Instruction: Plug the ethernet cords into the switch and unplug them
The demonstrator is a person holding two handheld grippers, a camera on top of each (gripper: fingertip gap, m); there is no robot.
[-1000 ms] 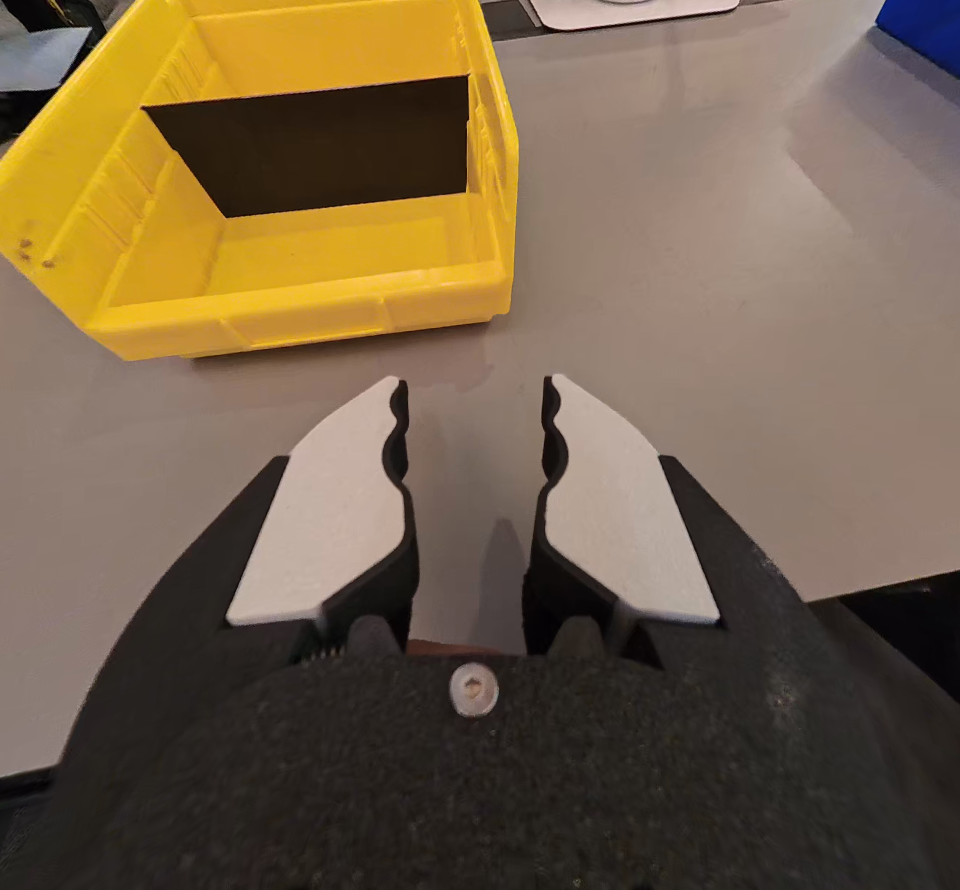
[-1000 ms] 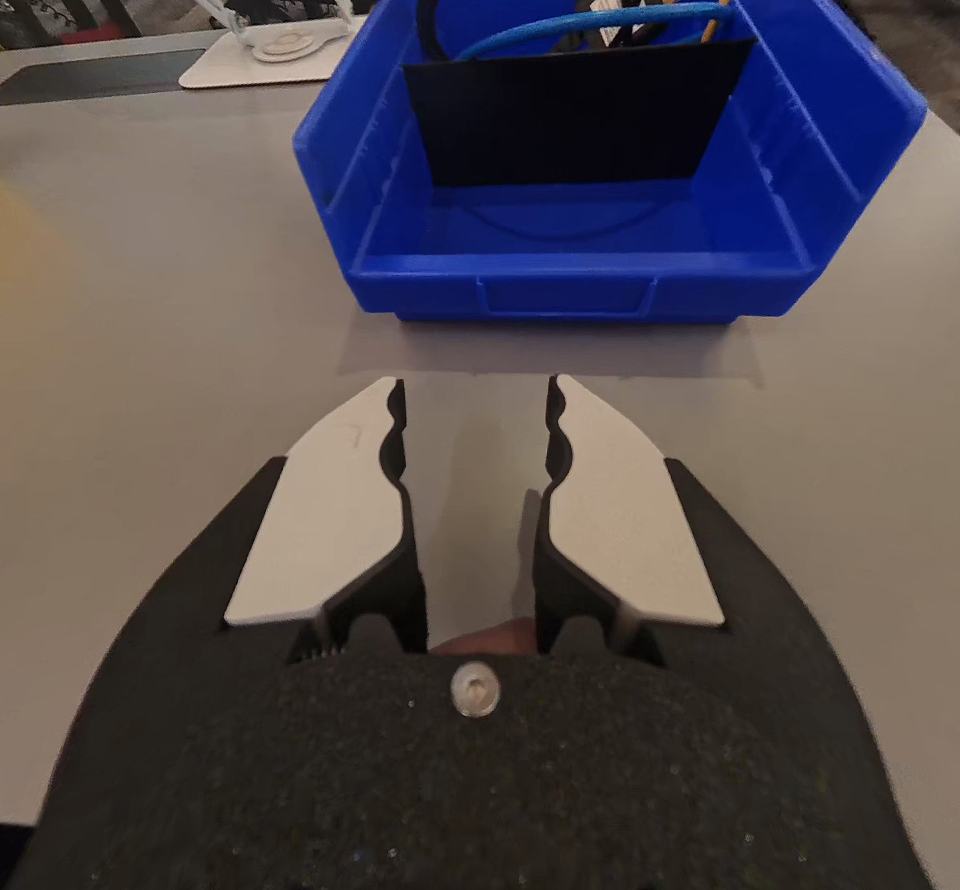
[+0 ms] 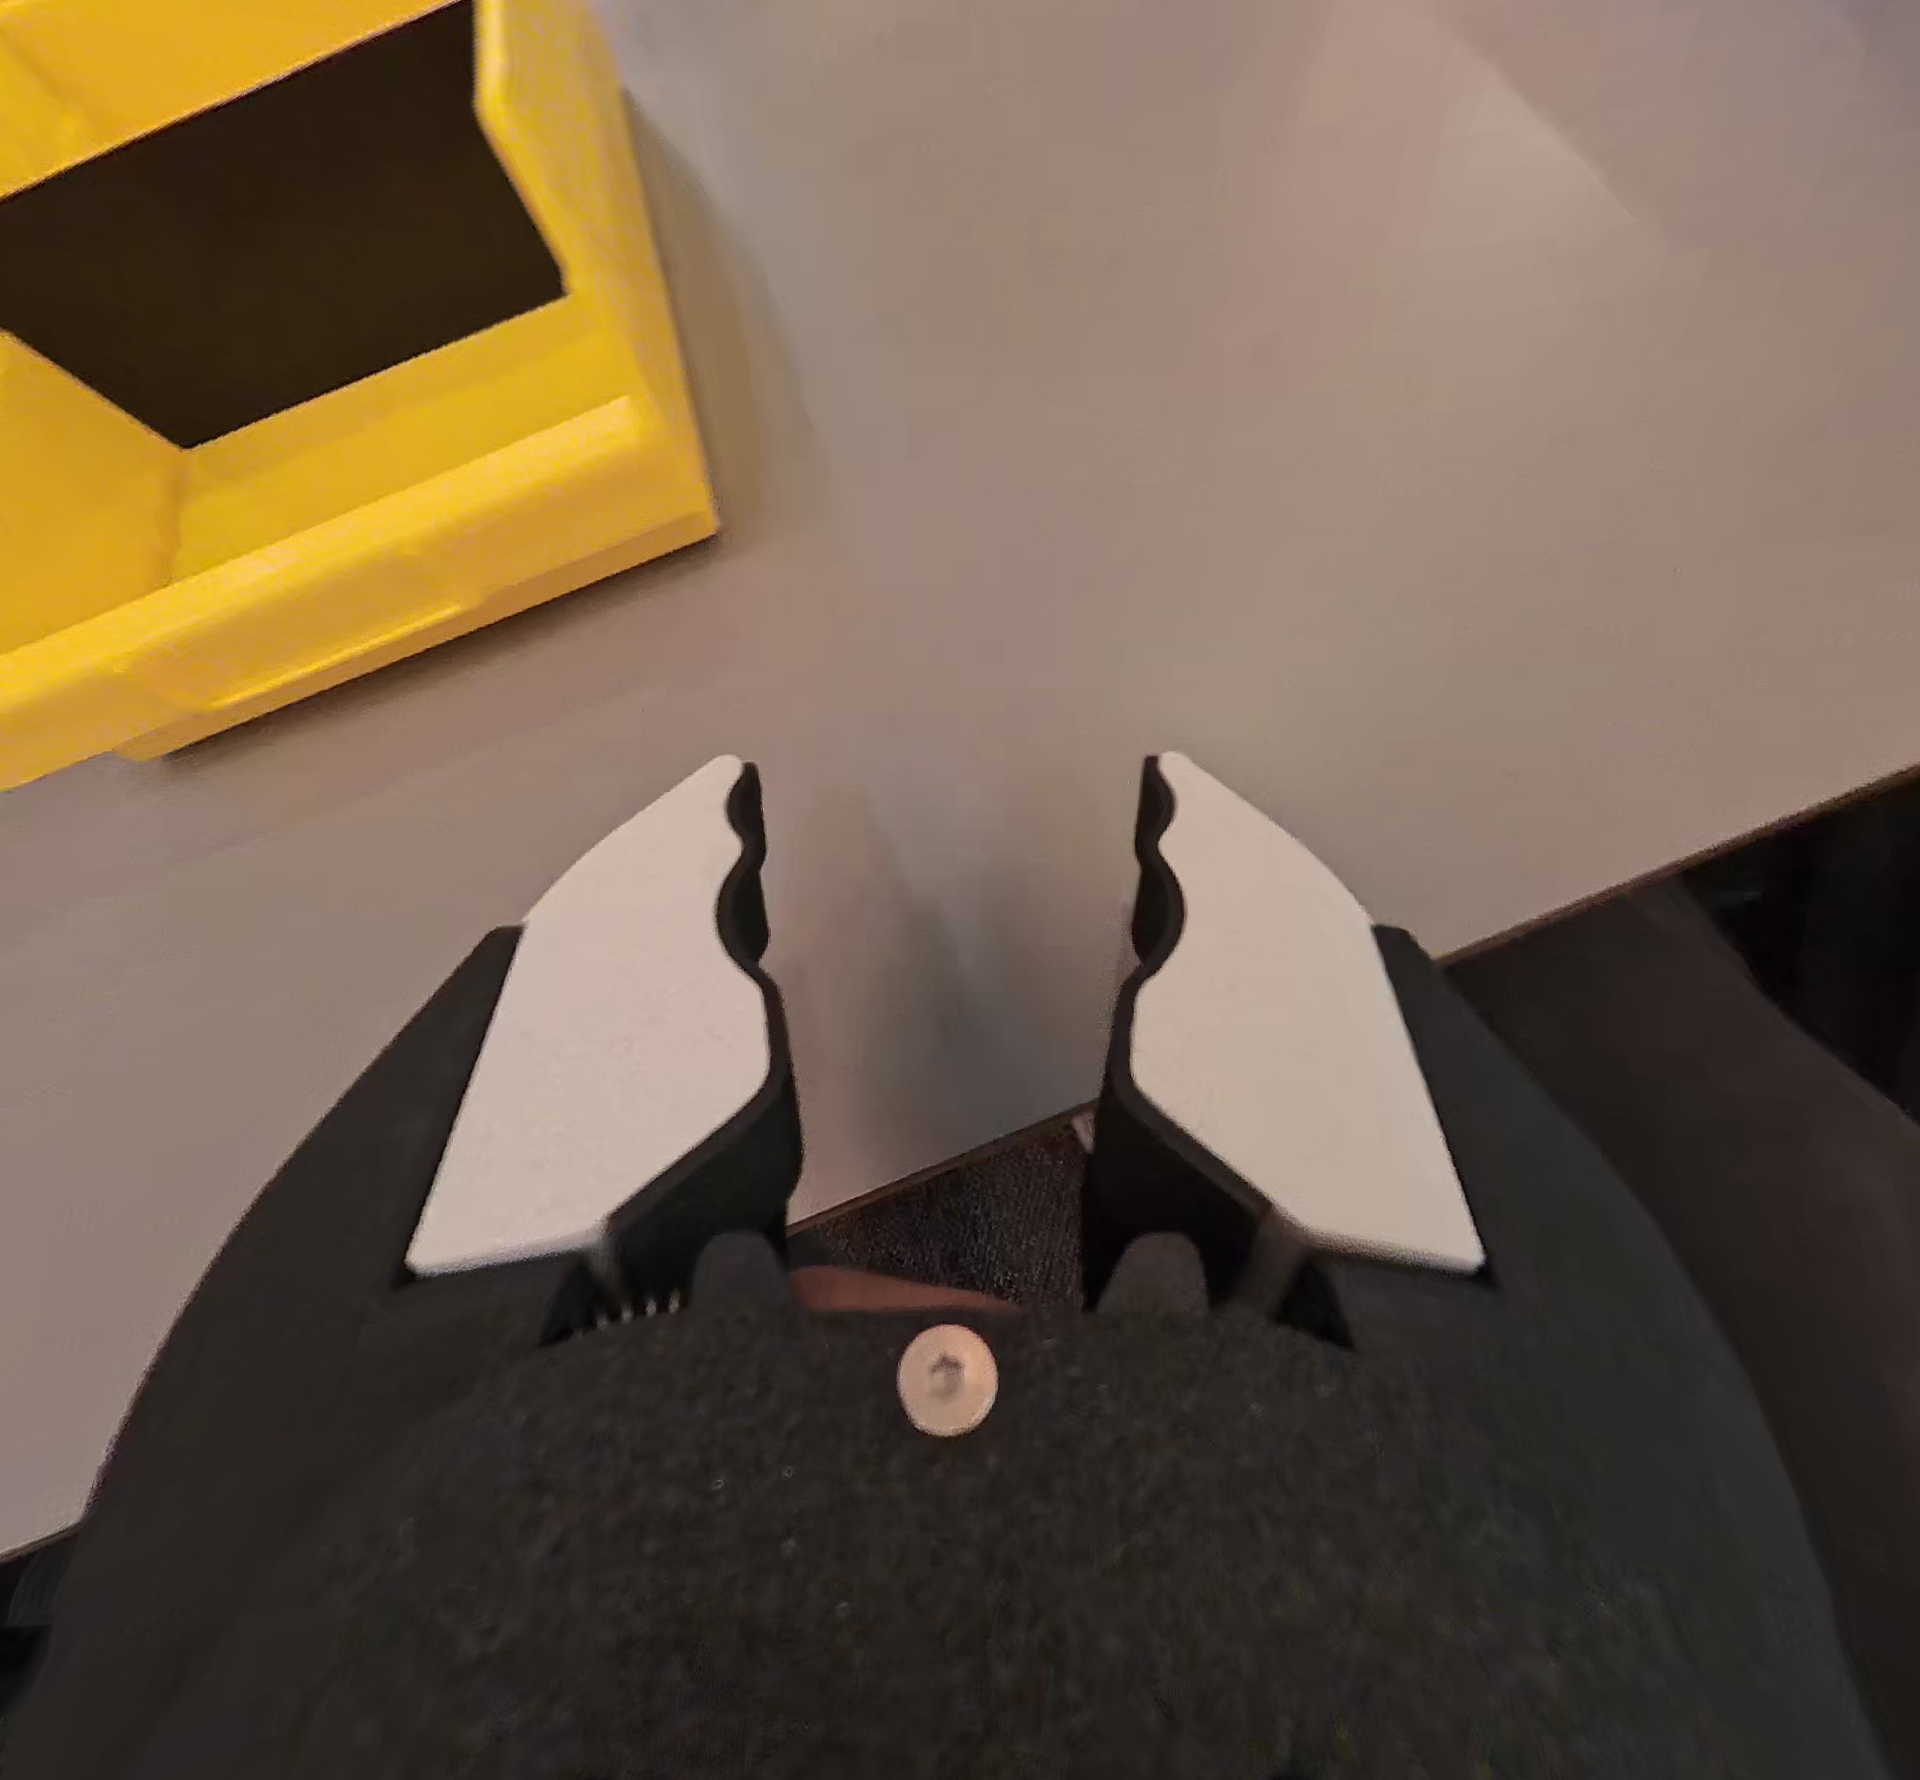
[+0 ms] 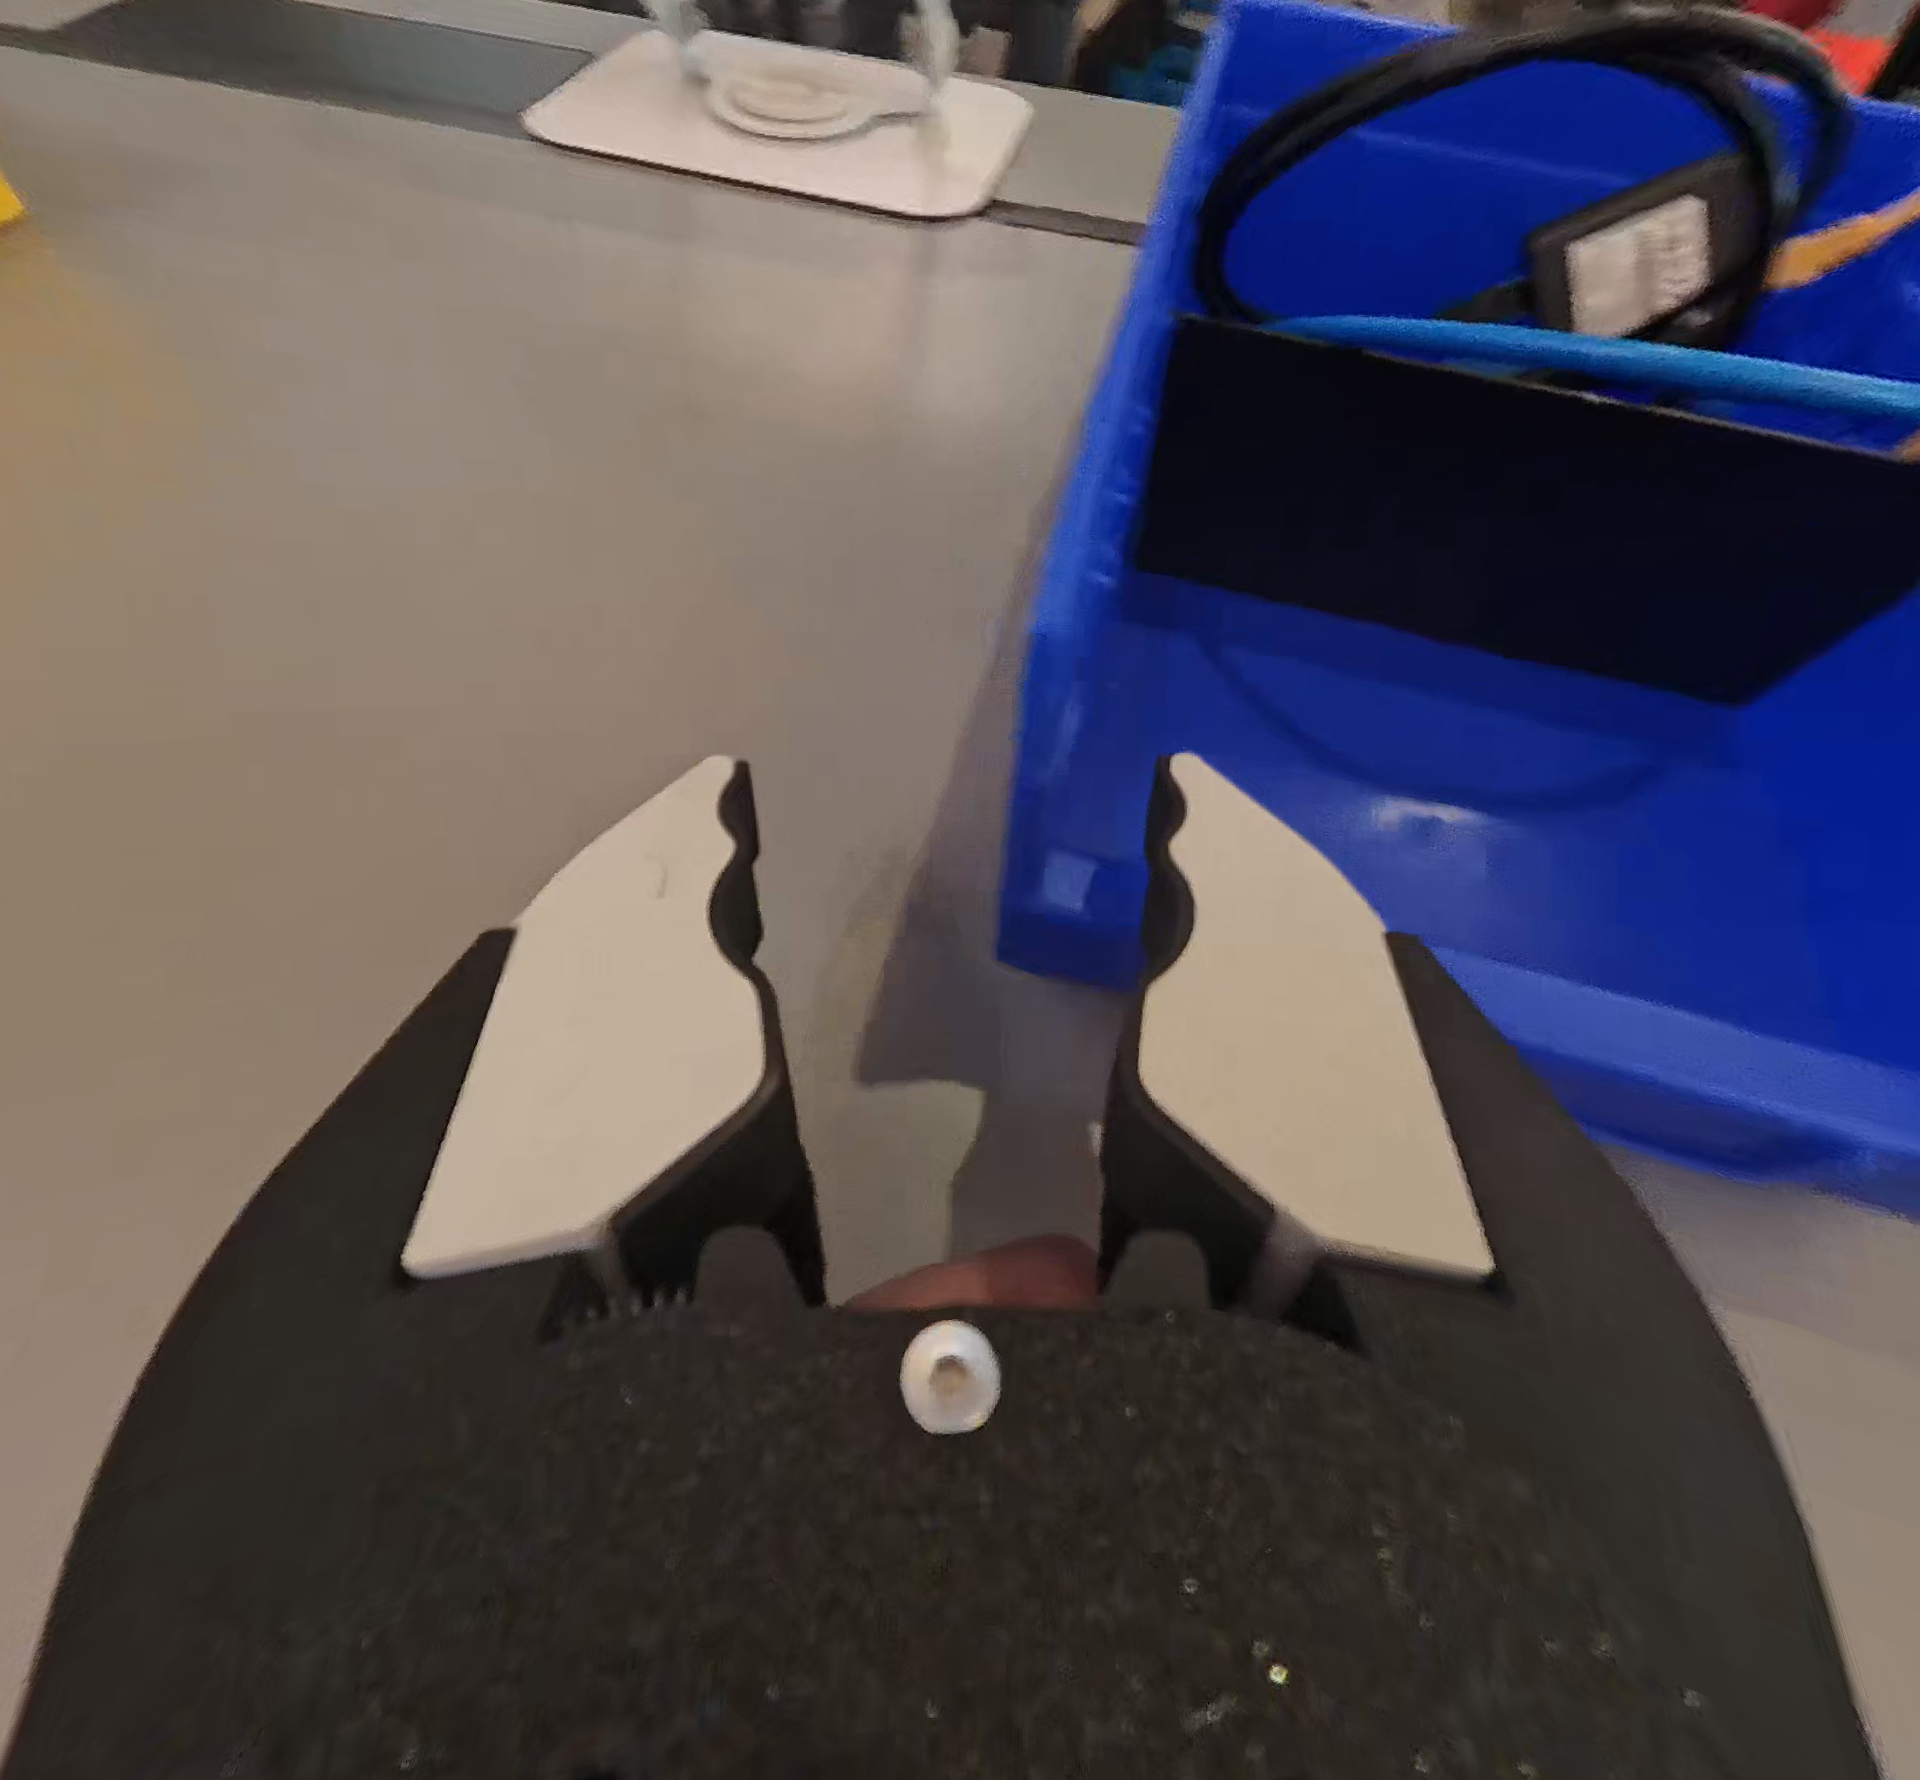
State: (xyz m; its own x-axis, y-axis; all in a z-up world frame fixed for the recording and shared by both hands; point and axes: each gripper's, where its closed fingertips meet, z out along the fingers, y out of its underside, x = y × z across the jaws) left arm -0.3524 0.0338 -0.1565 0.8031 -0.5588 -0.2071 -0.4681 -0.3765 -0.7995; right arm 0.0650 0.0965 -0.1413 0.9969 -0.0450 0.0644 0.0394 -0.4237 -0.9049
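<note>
In the right wrist view a blue bin (image 4: 1081,795) stands on the grey table at the right. Behind its black divider (image 4: 1507,535) lie a black cable loop (image 4: 1403,78), a small black box (image 4: 1631,255), a blue cord (image 4: 1558,359) and an orange cord (image 4: 1849,239). My right gripper (image 4: 951,774) is open and empty, just left of the bin's near corner. In the left wrist view my left gripper (image 3: 948,774) is open and empty over bare table, to the right of a yellow bin (image 3: 582,504) that has a black divider (image 3: 270,244).
The grey table (image 3: 1143,328) has its near edge under my left gripper, with dark floor (image 3: 1714,951) beyond at the right. A white stand base (image 4: 779,130) and a dark strip (image 4: 312,42) lie at the table's far side. Clutter stands behind the table.
Both grippers have opened wider. The left view has swung right, pushing the yellow bin to the left edge. The right view has swung left, so the blue bin now sits at the right.
</note>
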